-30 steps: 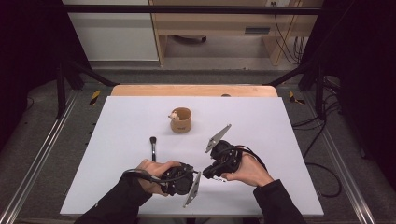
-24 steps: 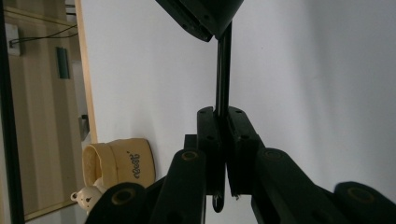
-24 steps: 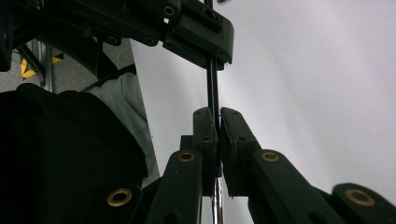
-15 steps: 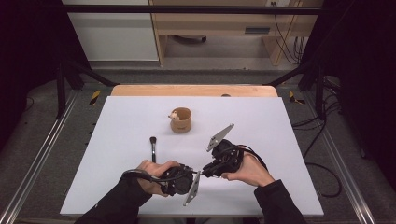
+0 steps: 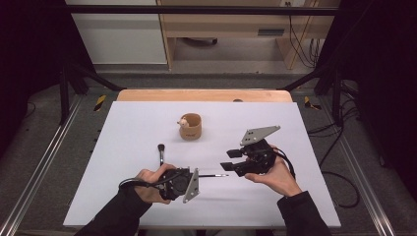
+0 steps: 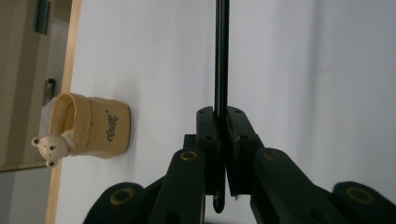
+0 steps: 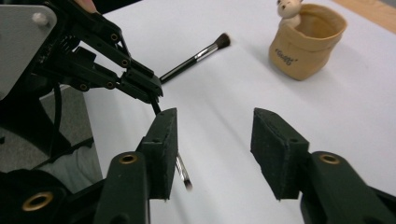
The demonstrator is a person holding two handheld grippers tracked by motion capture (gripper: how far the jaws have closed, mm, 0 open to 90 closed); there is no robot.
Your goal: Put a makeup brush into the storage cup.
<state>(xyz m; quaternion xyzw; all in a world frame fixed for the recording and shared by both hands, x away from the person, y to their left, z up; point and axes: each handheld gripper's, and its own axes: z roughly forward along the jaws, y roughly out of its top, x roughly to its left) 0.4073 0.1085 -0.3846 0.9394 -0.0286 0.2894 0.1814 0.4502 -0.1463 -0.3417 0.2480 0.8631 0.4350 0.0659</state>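
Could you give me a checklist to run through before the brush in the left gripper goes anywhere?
1. Left gripper jaws clamped on the thin brush: ok.
2. Right gripper released: ok; its jaws have just been opening and nothing is pinched between them.
3. Right gripper clear of the thin brush: not ok; the brush's tip sits close beside one jaw.
4. Cup upright with its mouth open: ok.
5. Second brush lying flat, apart from the cup: ok.
6. How deep the cup is: cannot tell.
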